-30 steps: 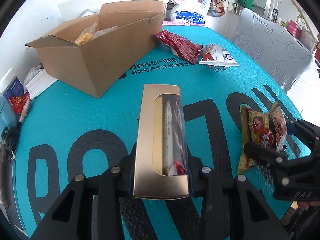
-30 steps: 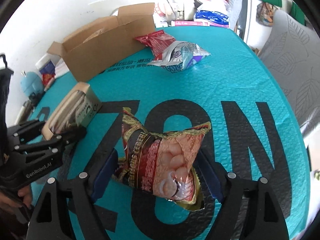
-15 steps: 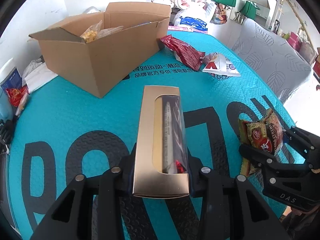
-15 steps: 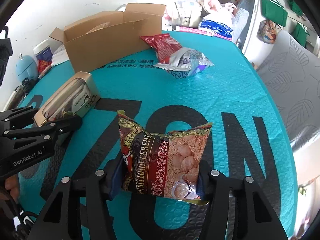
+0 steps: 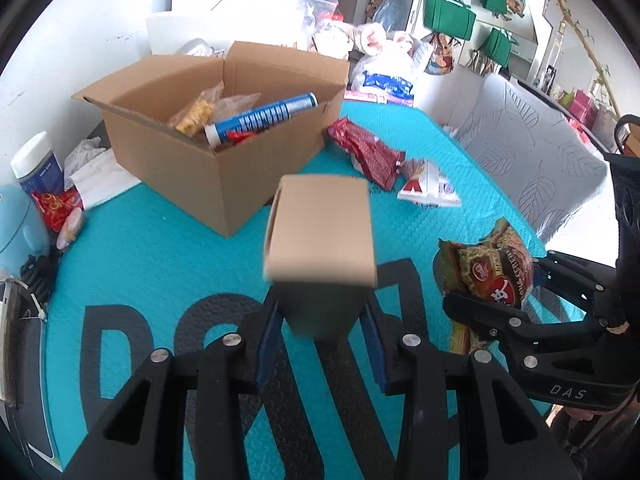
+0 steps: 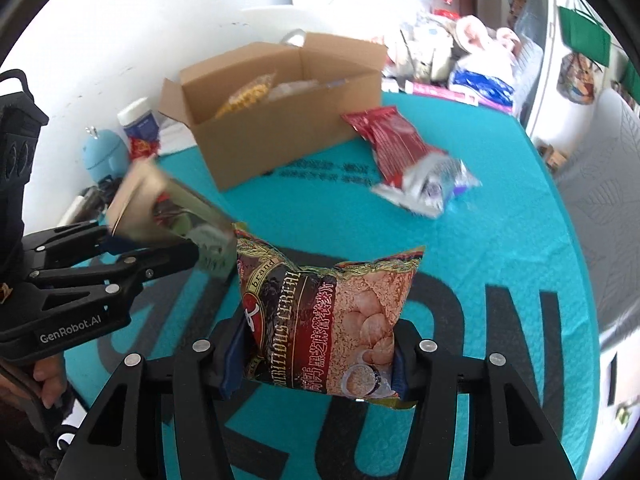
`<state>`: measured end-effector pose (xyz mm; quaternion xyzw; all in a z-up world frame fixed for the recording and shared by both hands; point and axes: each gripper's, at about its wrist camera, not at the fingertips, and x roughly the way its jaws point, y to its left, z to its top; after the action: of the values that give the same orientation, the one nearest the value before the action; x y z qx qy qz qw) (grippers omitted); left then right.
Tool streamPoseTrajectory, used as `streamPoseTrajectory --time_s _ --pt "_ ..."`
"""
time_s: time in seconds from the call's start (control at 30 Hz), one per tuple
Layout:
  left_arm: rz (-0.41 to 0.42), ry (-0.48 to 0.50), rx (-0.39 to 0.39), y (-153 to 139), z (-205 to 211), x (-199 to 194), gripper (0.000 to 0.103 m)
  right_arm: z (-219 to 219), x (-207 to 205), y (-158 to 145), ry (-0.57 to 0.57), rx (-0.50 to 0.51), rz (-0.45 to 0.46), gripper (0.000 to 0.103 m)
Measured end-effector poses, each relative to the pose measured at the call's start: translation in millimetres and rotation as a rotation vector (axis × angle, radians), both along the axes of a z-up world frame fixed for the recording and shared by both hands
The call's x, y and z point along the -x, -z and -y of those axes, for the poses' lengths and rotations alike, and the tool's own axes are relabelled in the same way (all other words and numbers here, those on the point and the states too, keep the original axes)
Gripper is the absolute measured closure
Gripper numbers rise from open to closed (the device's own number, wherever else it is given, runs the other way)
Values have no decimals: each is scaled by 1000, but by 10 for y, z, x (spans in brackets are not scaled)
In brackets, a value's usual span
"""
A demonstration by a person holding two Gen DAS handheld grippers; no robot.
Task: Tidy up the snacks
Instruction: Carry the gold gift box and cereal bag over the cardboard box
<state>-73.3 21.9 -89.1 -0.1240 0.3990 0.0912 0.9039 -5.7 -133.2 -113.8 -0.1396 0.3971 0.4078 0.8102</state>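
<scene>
The left gripper [image 5: 322,320] is clamped on a gold carton [image 5: 320,232] lifted off the teal mat [image 5: 160,248], and to its right the right gripper [image 6: 316,356] pinches a cereal bag [image 6: 328,320]. Ahead of both sits the open box [image 5: 208,152], with a red packet [image 5: 366,154] and a white packet [image 5: 430,190] to its right. Only the left view looks into the box to show a blue tube [image 5: 262,118], while green bags [image 5: 448,16] hang on the far wall.

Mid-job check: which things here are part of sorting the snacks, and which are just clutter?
Job:
cardboard box
gold snack carton in left gripper
cereal bag in right gripper
red packet
silver packet

Clutter:
green bags
white canister
grey sofa
</scene>
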Motion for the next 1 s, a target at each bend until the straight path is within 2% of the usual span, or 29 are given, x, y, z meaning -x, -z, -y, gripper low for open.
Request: streamPoseTrajectory --time_s 0.23,0.4,0.6,0.73,0.93,1.0 --pt "59 -34 -16 -189 -125 -4 68 -209 -24 -262 -47 -30 63 48" --pt "73 -46 4 -226 -241 -13 68 -291 -53 -335 -59 -38 80 48" --pt "75 -57 -6 -242 -289 2 68 -353 -85 -336 -64 -40 70 48" --pt "67 -60 -9 -185 -314 -5 68 -388 -115 -308 -67 -39 58 48" --pt "66 -64 -61 -134 -269 -8 68 -411 -155 -217 -68 -29 28 48" --pt "51 -66 -51 -75 -278 -46 67 -418 -177 -190 -63 -27 16 48"
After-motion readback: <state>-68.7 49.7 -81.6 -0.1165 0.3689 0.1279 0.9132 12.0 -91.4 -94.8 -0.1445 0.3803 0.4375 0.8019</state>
